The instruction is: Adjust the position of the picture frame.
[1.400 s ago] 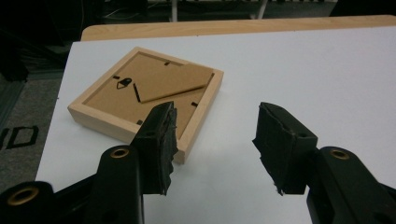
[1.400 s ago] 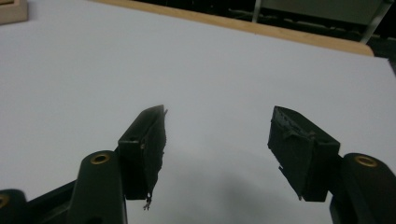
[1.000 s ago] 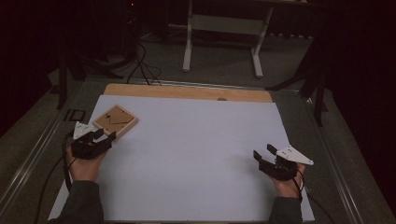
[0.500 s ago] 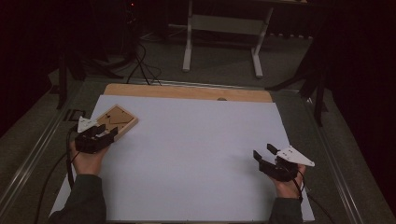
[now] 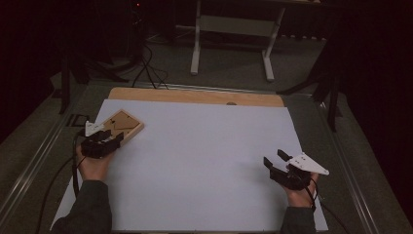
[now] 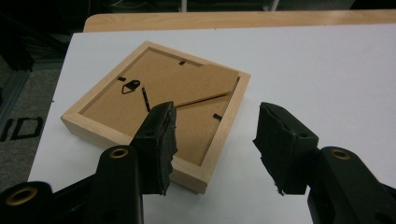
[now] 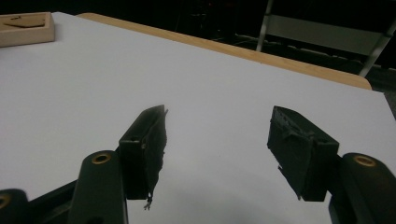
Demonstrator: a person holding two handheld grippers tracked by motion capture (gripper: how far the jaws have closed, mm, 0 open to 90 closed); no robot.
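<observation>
A square pale-wood picture frame (image 6: 154, 114) lies face down, brown fibreboard back up, at the left edge of the white-covered bench (image 5: 204, 161). The left gripper (image 6: 212, 140) hovers at its near corner, ragged black foam-padded fingers (image 6: 161, 140) spread apart. The right gripper (image 7: 219, 149), well apart over bare sheet, is likewise spread and holds nothing.

A wooden picture frame (image 6: 154, 116) lies face down on the white tabletop (image 6: 317, 65), near its left edge and turned so a corner points at the gripper (image 6: 212, 140). The brown back board (image 6: 159, 88) of the frame shows, with a small black hanger (image 6: 130, 87) and little black clips. Part of the board looks lifted a bit. The gripper's two black jaws stand apart with nothing pressed between them. The left jaw sits over the near part of the frame. The right jaw is over bare tabletop, just beside the frame's right corner.
</observation>
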